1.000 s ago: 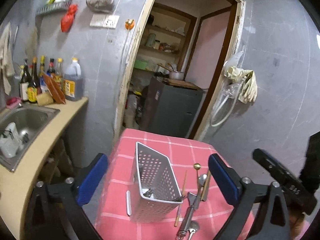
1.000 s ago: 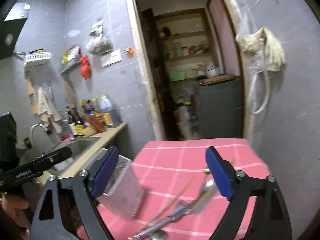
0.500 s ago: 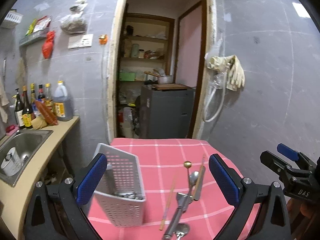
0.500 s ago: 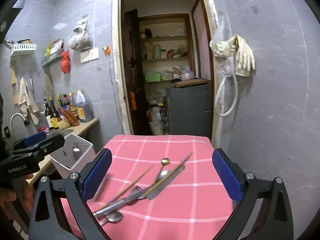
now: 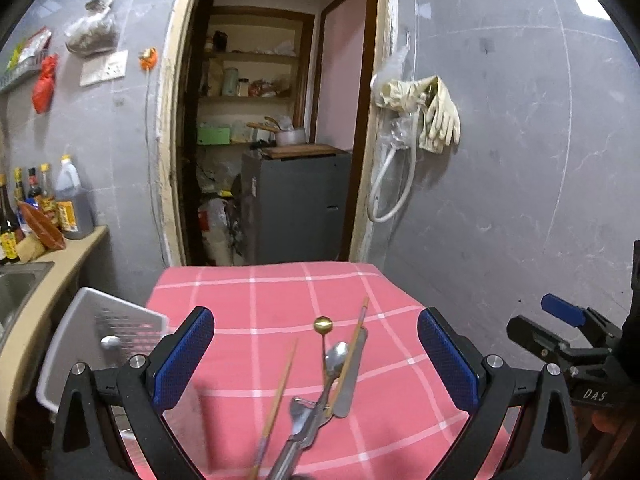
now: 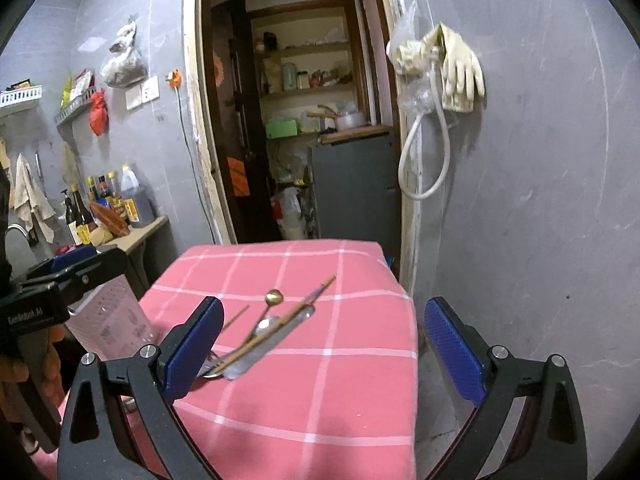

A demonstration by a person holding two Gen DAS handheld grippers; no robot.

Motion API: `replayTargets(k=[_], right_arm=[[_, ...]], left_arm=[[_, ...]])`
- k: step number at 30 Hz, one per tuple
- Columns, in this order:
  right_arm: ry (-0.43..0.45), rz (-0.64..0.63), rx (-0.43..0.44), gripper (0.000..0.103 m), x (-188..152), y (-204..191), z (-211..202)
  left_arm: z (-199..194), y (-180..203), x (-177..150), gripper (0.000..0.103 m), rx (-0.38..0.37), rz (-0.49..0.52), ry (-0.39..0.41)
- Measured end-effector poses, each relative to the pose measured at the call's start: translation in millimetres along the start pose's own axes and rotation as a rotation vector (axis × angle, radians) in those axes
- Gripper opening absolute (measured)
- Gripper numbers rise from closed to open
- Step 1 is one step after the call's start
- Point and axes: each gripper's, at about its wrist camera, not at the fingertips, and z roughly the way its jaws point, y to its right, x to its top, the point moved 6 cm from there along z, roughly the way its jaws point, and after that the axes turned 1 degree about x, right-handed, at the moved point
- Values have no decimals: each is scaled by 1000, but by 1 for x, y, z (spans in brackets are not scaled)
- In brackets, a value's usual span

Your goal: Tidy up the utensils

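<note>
A pile of utensils (image 5: 320,396) lies on the pink checked tablecloth (image 5: 280,304): wooden chopsticks (image 5: 356,340), a gold-tipped spoon (image 5: 322,325), a steel spoon and a flat metal piece. It also shows in the right wrist view (image 6: 264,332). A white perforated caddy (image 5: 96,344) stands at the table's left edge, with something metal inside; it shows in the right wrist view too (image 6: 108,320). My left gripper (image 5: 316,356) is open above the pile. My right gripper (image 6: 324,352) is open over the table, right of the pile.
A counter (image 5: 60,252) with a sink and bottles (image 5: 68,200) runs along the left. An open doorway with a grey cabinet (image 5: 296,204) is behind the table. Rubber gloves (image 5: 436,112) and a hose hang on the right wall.
Both grippers have moved right and closer to the utensil pile. The caddy has slid to the left edge of both views. Both stay open.
</note>
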Motion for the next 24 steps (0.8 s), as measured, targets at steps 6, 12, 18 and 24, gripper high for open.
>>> replayTargets(k=[6,12,18,24], right_arm=[[-82,52,48,99,-20,26,51],[-171,92,131,97,-38,36,102],[-260,114,207,80,-50,29,151],[-346,114,258,57,-62,17,193]], left_arm=[[50,6,-11,102,-11,-41,-90],[101,-1,-31,102,-9,-88,-183],[140,-18,-56,100,40,-142,-305],[169,-32,-80,77,59,-174,-420]])
